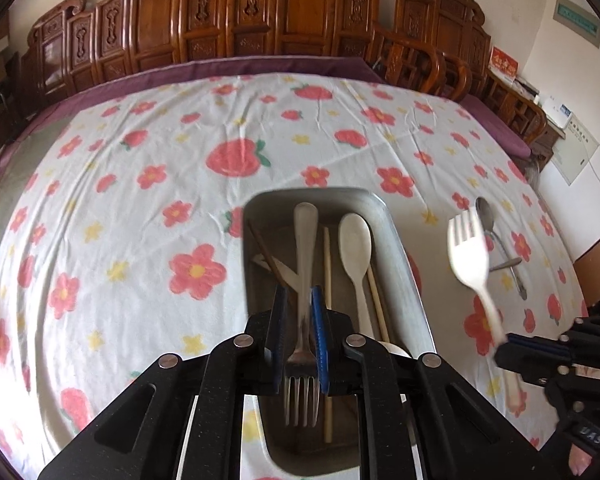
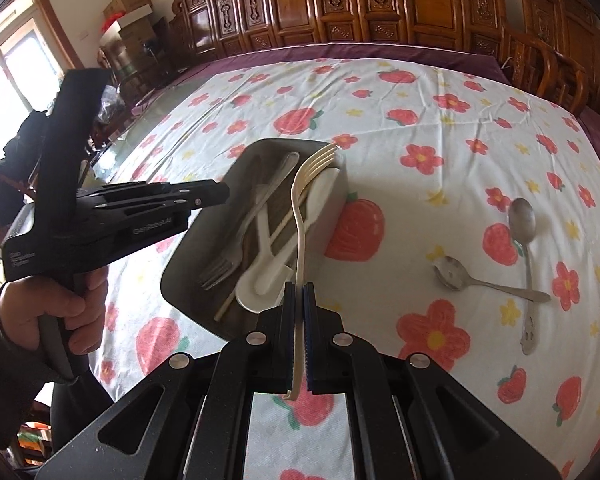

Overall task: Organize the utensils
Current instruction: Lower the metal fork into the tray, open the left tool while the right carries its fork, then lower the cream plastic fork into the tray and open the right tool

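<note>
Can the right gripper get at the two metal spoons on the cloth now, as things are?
Probably not yet. The way to the spoons looks free, with only bare cloth between, but the right gripper is shut on the plastic fork. It would likely have to drop that in the tray first.

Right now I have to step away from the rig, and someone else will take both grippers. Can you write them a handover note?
Left gripper: fingers loose around the metal fork, which lies in the tray and looks released.
Right gripper: shut on the cream plastic fork, tines over the tray.
Done: metal fork, white spoon and chopsticks are in the tray.
Left: drop in the plastic fork, then fetch the two metal spoons lying crossed on the tablecloth.
</note>
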